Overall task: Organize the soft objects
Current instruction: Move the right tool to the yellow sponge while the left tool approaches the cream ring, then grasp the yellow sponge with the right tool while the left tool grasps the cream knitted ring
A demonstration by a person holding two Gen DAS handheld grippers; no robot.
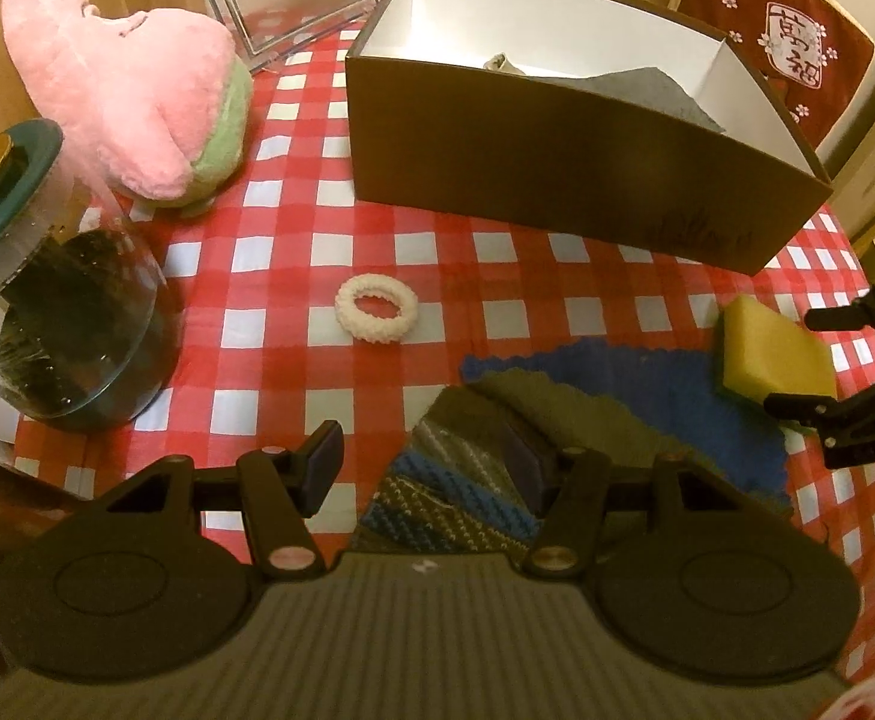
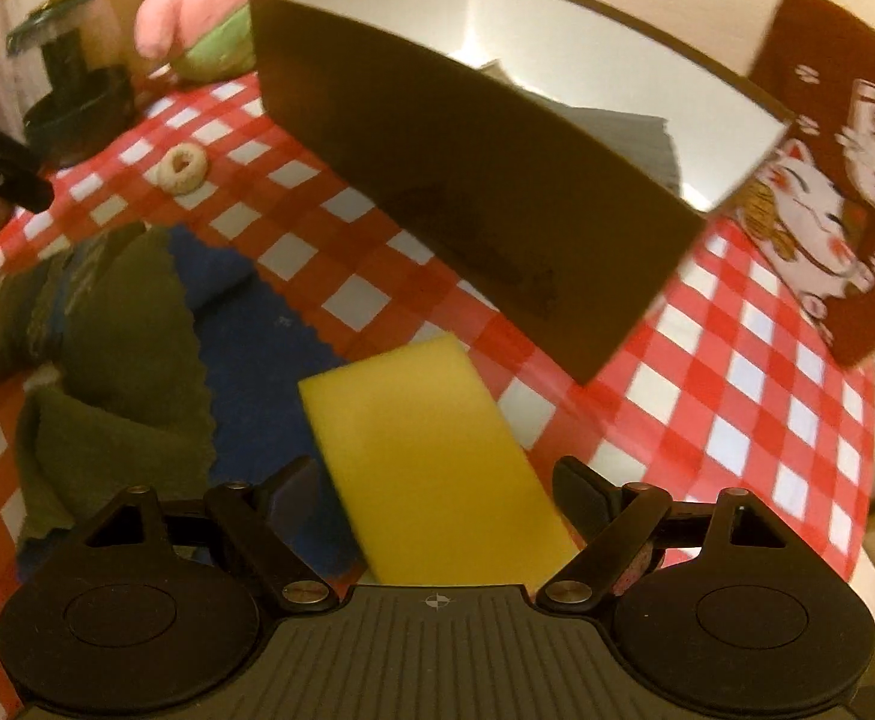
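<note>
Two tongs stood open: right tongs (image 2: 437, 495) straddled the yellow sponge (image 2: 431, 468) (ungripped), presumably for the near box (image 2: 473, 228); left tongs (image 1: 428, 462) empty above the cloths (image 1: 497, 462).

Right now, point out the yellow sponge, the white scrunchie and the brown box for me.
yellow sponge (image 2: 425, 456): right wrist view, middle of its top face.
white scrunchie (image 1: 350, 306): left wrist view, left side of the ring.
brown box (image 1: 557, 162): left wrist view, near outer wall.
</note>
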